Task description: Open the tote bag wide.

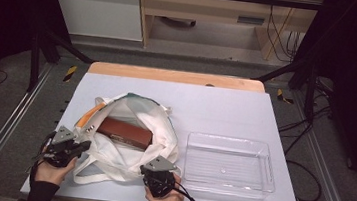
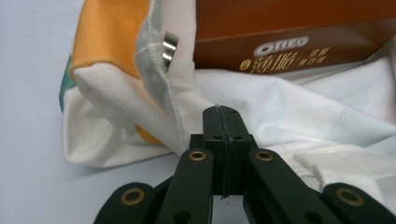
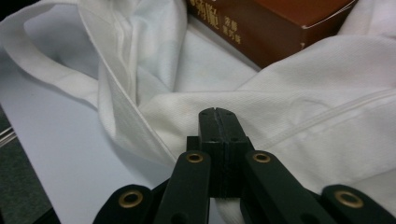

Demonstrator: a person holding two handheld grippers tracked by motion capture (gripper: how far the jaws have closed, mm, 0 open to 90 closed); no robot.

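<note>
step: free oreo box (image 1: 125,133) from white tote bag (image 1: 127,160) on tabletop (image 1: 215,109) | left tool (image 2: 220,112), right tool (image 3: 218,114) pressed together, nothing pinched | tip: spread bag mouth wide, slide box toward clear tray (image 1: 230,165)

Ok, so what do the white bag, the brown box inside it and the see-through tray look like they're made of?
White bag: soft woven cloth, likely cotton canvas; it creases, and the gripper views show weave and stitched hems. Brown box: probably printed cardboard with a slight sheen; crisp folded edges and lettering. Tray: clear rigid plastic, glossy; the table shows through it.
</note>
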